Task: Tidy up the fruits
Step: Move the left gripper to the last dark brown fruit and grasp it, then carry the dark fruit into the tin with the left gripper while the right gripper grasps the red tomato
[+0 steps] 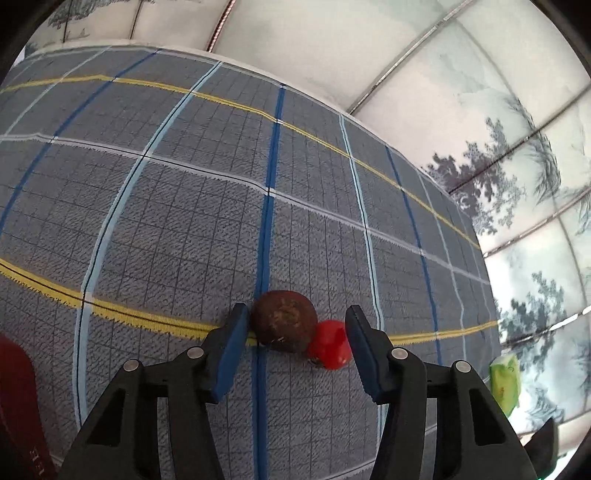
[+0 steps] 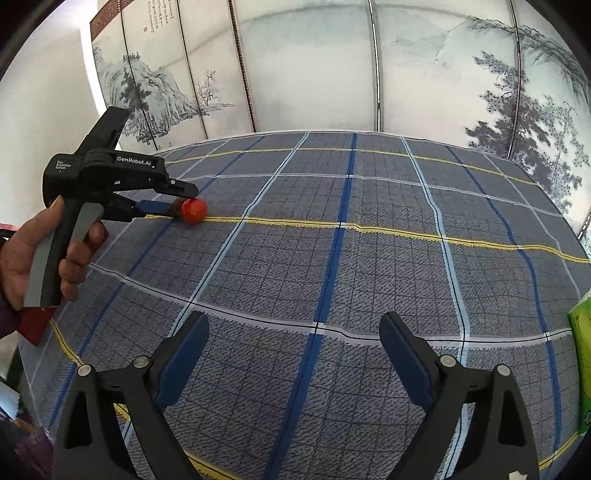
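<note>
**Plaid cloth, painted screen**

A grey plaid cloth [image 2: 369,258] crossed by blue, white and yellow lines is spread over the table. Behind it a painted screen [image 2: 314,66] is seen. A green packet [image 1: 505,380] lies at the cloth's right edge.

Only clear text I could read was "GenRobot.AI" in white on the black body of the left gripper [image 2: 184,210], seen from the right wrist view. A tiny white label [image 2: 60,165] beside it was too small, and the calligraphy on the folding screen [image 2: 157,16] wasn't legible either.
</note>
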Demonstrator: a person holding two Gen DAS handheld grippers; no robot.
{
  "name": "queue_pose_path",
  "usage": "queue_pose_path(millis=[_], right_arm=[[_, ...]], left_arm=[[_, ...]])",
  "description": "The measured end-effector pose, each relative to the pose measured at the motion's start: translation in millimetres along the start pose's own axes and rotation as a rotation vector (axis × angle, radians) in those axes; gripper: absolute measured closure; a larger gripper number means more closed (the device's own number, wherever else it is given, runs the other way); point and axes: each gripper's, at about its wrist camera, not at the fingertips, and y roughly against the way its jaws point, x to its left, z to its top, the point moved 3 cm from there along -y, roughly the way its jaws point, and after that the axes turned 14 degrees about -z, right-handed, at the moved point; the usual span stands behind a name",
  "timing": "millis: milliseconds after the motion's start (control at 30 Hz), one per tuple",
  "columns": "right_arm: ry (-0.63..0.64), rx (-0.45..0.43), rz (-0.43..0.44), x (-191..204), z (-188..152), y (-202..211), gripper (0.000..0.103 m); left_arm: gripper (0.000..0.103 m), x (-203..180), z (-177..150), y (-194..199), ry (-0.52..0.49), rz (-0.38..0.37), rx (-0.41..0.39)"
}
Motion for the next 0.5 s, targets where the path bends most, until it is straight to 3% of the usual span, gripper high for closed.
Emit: queue_pose_path(millis=[100,367,500], right_arm=[[-0.003,0.002,-0.001,-1,0,0,0.011],[-0.006,0.011,-0.003,-2,-1,0,0.006],[-0.019,0.021,-0.005,-6,-1,-2,0.006]], left_arm=[[0.063,2,1,-3,0.002,0.033,-0.003],[0.066,4,-8,6,0.012,0.032,-0.03],[0.066,-9,-28,37,-0.031,0.056,-0.078]])
